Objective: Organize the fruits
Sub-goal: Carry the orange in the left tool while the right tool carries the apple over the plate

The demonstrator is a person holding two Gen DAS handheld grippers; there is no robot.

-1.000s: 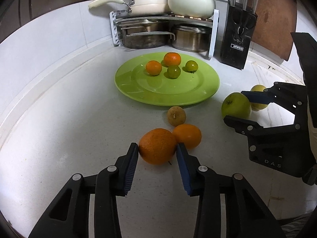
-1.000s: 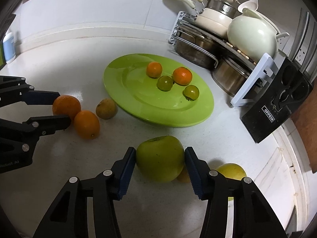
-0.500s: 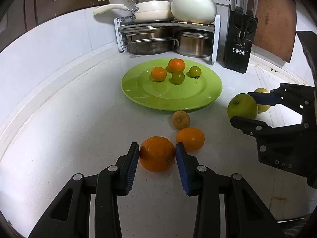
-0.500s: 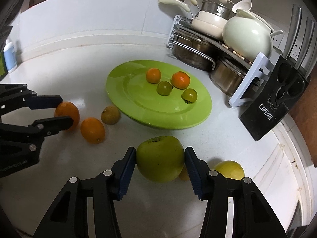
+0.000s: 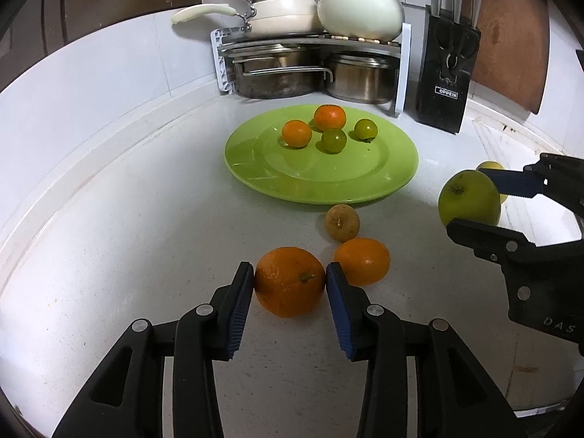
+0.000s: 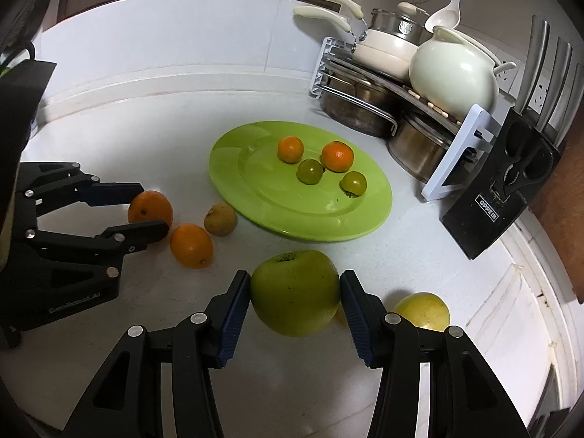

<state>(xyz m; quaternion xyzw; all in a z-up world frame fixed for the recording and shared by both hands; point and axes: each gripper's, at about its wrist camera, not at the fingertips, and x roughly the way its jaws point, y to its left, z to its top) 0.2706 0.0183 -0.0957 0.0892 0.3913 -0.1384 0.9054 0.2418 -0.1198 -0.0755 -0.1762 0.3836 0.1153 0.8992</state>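
My left gripper (image 5: 290,281) is shut on a large orange (image 5: 289,281), lifted just above the counter; it also shows in the right wrist view (image 6: 150,210). My right gripper (image 6: 295,292) is shut on a green apple (image 6: 295,292), seen at the right of the left wrist view (image 5: 469,199). A green plate (image 5: 383,179) holds two small oranges and two green tomatoes. A second orange (image 5: 362,261) and a brownish round fruit (image 5: 342,222) lie on the counter in front of the plate. A yellow fruit (image 6: 421,310) lies behind the apple.
A rack with steel pots, cream pans and a white pot (image 5: 359,3) stands behind the plate. A black knife block (image 5: 447,84) is to its right. The white counter (image 5: 127,237) curves into a tiled wall at left.
Both grippers have closed onto their fruits and risen, the orange and the apple lifting with them. The other orange and brownish fruit stayed on the counter.
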